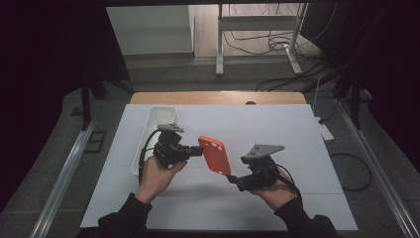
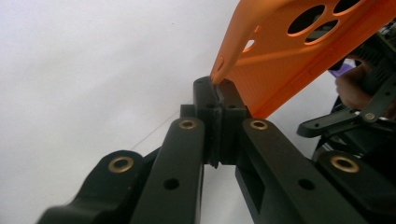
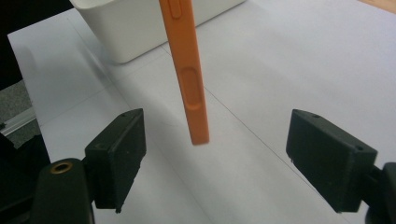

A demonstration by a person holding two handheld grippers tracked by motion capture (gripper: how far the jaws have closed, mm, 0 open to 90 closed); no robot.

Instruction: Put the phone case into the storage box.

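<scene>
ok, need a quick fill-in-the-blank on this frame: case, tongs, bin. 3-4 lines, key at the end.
1. The phone case is coloured ____.
2. The left tongs are ____ on one edge of the case.
3. The right tongs stand ____, the case between their pads but untouched.
4. The white bin sits on the table's ____ side in the high view.

Missing words: orange; shut; open; left

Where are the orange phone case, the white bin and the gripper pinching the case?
orange phone case [image 1: 216,154]: high view, middle of its back.
white bin [image 3: 140,28]: right gripper view, its side wall.
left gripper [image 2: 218,91]: left gripper view, the jaw tips clamped on the case's edge.
</scene>
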